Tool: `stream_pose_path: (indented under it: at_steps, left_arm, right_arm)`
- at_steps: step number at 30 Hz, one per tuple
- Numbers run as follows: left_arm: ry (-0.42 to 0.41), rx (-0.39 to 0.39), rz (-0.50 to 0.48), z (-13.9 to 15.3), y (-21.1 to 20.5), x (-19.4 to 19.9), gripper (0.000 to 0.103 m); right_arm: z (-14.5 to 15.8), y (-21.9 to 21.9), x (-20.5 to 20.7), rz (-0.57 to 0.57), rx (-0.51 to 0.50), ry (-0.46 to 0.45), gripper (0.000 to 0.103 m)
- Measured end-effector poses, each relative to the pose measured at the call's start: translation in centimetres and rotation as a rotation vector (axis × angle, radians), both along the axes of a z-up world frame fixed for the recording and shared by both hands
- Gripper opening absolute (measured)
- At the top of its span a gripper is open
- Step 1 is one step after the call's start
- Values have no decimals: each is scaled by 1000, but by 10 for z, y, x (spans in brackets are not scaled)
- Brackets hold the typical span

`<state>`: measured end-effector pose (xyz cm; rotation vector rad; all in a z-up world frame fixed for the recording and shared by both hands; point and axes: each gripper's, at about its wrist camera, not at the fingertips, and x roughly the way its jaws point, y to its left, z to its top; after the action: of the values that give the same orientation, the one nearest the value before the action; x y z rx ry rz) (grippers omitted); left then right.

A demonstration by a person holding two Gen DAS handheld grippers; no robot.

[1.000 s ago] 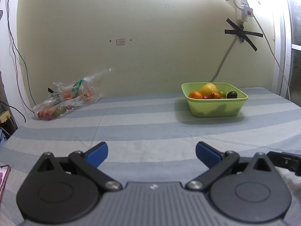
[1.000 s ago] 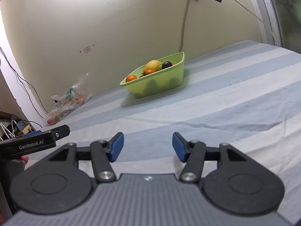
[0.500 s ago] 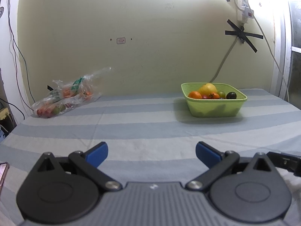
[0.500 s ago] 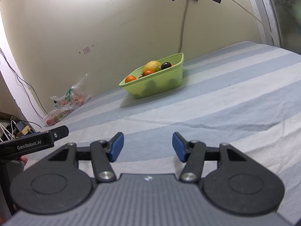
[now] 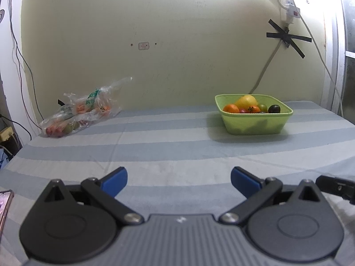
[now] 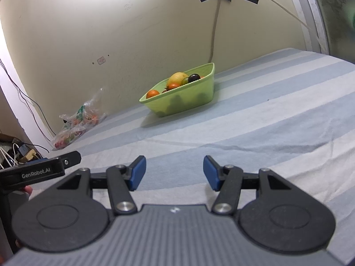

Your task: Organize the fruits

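Observation:
A lime-green basket (image 5: 255, 125) (image 6: 188, 102) stands far back on the striped bed, holding a yellow fruit (image 5: 246, 100), an orange (image 5: 230, 108), a dark plum (image 5: 274, 108) and other small fruits. A clear plastic bag of fruit (image 5: 77, 113) (image 6: 75, 126) lies by the wall at the back left. My left gripper (image 5: 178, 180) hovers low over the sheet near the front, open with nothing between its blue pads. My right gripper (image 6: 174, 173) is beside it, also open and empty, well short of the basket.
The blue-and-white striped sheet (image 5: 177, 146) covers the whole surface. Cables and a power strip (image 5: 288, 6) hang on the yellow wall. A phone edge (image 5: 4, 206) shows at the far left. The left tool's body (image 6: 40, 170) pokes into the right wrist view.

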<state>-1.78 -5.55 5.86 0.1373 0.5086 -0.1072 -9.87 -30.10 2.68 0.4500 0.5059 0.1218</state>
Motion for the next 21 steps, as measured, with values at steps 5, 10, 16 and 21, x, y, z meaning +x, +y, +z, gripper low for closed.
stream_pose_path:
  at_steps: [5,10,16,21]
  left_arm:
    - [2,-2,-1,0,0,0,103]
    - [6,-2,3,0,0,0,103]
    - [6,15,14,-1,-2,1,103]
    - [23,33,17,-4,-3,3,103]
  right_arm:
    - [0,0,0,0,0,0,60]
    - [0,-1,-1,-1,0,0,60]
    - [0,-1,0,2,-1,3,60]
    - [0,-2,-1,-3,0,0,60]
